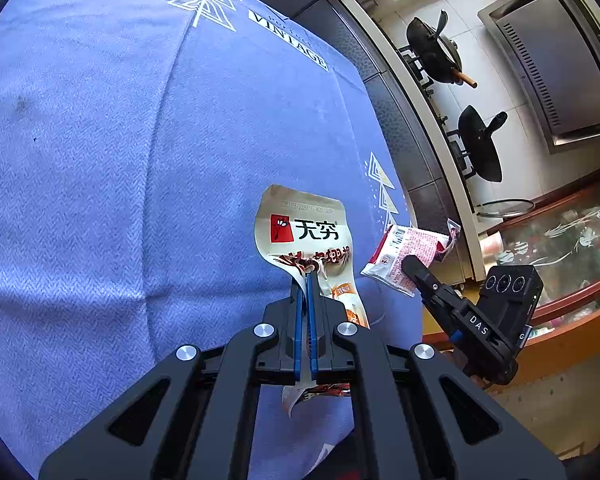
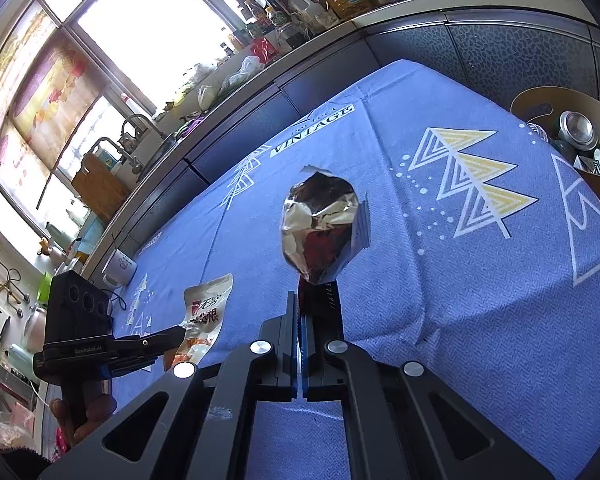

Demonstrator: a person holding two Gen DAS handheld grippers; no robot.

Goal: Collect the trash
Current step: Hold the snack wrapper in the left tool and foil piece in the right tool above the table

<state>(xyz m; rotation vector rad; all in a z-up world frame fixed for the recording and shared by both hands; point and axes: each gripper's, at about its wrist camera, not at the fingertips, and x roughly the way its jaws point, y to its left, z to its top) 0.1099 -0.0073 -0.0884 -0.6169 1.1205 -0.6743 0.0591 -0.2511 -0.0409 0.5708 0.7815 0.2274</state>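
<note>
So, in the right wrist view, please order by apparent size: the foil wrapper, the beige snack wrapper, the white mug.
1. foil wrapper, largest, though nearest the camera
2. beige snack wrapper
3. white mug, smallest, but farthest away, so its true size is unsure

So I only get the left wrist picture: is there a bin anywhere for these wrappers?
Observer: Yes. The right wrist view shows a brown bin beside the tablecloth's right edge, with a can already in it.
Operator: And the pink packet, what is its other side like?
Observer: Crumpled silver foil, torn open at the top. The right tongs clamp its lower end.
Operator: Anything else on the table?
Observer: A white mug stands at the left edge, beyond the beige wrapper.
</note>
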